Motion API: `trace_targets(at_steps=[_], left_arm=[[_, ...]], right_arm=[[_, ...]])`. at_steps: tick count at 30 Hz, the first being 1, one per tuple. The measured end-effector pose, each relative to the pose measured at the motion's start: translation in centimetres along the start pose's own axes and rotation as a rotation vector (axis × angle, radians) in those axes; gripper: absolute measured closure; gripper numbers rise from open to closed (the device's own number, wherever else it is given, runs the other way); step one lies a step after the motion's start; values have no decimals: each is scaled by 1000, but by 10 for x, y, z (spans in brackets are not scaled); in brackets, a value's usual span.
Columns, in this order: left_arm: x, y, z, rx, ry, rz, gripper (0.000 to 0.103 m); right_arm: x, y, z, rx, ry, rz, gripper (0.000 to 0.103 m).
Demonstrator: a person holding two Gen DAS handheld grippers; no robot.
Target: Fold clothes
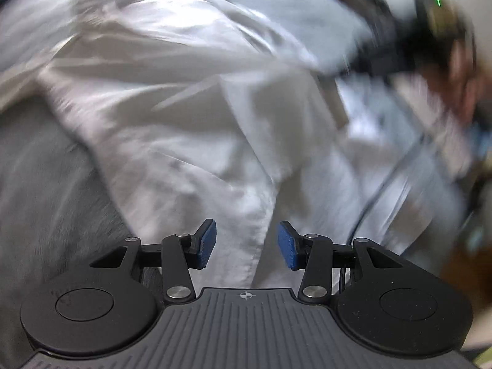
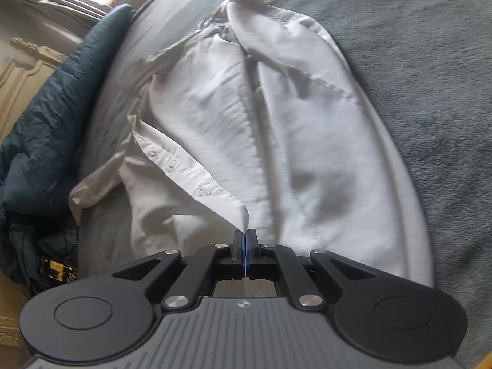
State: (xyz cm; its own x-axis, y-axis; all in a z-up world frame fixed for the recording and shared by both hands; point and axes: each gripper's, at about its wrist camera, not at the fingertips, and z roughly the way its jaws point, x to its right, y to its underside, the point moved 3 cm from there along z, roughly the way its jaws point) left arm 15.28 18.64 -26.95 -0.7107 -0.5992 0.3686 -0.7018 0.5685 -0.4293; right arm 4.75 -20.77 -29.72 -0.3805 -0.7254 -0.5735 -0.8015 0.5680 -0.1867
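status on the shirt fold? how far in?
Early. Done: the white button-up shirt lies spread on the grey fleece blanket, still rumpled, no neat fold showing. In hand: the right gripper is shut on the corner of its buttonhole edge. The left gripper is open above the cloth, holding nothing. Left: every fold.

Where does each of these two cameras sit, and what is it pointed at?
Left wrist: sits on the left gripper, looking down at the white shirt; its blue pads stand apart, empty.
Right wrist: sits on the right gripper, looking down at the shirt on grey bedding; jaws pinch the button placket.
Shared: the shirt.
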Motion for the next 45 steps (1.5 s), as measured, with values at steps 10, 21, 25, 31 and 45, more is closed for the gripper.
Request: trace_targets(at_steps=[10,21,25,31,45], left_arm=[[36,17,24,-29,-122,379,59],[37,30,47,11,-366,465,103],[24,33,19,52,-410,350,103],[12,55,-35,50,-506,228,103],[-48,103,-46,-81,-616,123,103]], right_arm=[[15,5,9,-30,18,24,102],[12,4,-7,-12,-15,27,102],[10,9,-12,-19,-28,33,102],[-6,29,-14,-77,-73,26,102],[-45,101,46,-287,-50,-38,102]])
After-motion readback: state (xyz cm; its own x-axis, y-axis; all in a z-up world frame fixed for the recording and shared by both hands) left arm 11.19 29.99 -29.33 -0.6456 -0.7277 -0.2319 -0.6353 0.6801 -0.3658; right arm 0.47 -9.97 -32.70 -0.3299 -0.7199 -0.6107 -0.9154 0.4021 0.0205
